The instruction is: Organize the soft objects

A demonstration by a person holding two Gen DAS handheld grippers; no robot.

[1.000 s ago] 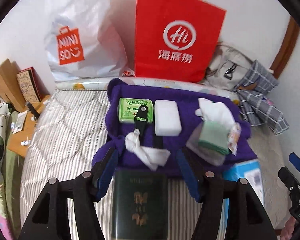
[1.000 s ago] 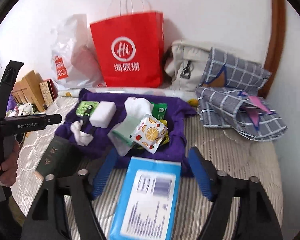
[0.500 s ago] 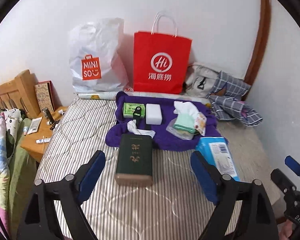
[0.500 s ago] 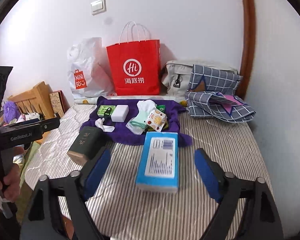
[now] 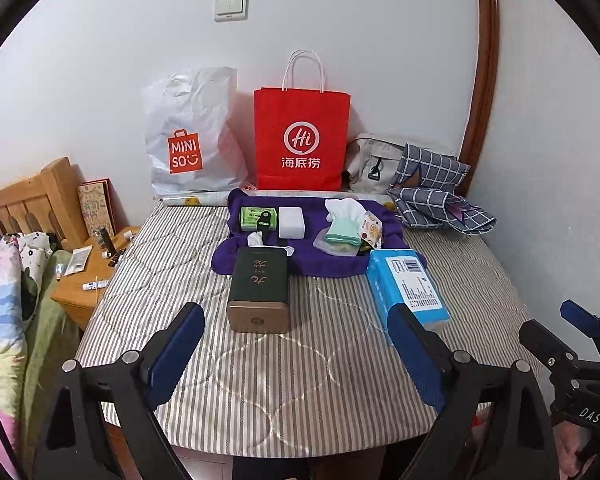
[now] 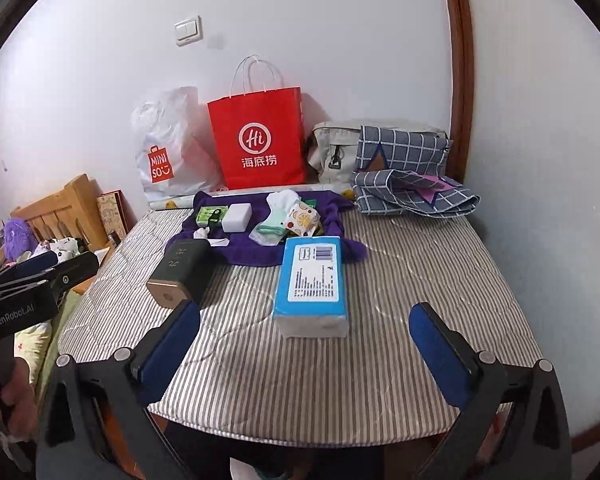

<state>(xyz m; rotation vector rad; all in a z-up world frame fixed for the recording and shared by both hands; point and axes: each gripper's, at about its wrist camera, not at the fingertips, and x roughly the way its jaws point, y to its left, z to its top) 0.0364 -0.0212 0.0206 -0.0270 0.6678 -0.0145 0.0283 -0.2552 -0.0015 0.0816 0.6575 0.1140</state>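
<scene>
Hovering over the near edge of the striped mattress (image 5: 300,380), the left tongs (image 5: 296,344) and the right tongs (image 6: 306,344) both stand wide apart with nothing between their blue pads; their jaws have just been opening. Beyond the left tongs a dark green box (image 5: 260,288) lies flat on the mattress, its gold end facing the camera. To its right, well apart from it, a blue tissue pack (image 6: 312,284) lies flat beyond the right tongs. Both touch the near edge of a purple towel (image 5: 324,260) spread farther back. On the towel lie a green packet (image 5: 258,217), a white block (image 5: 291,222), a crumpled white tissue (image 5: 256,239), white and mint socks (image 5: 342,224) and an orange-print pouch (image 6: 302,218). Against the wall stand a white plastic bag (image 5: 192,136), a red paper bag (image 5: 302,136), a beige backpack (image 5: 372,158) and folded checked cloth (image 5: 440,196).
</scene>
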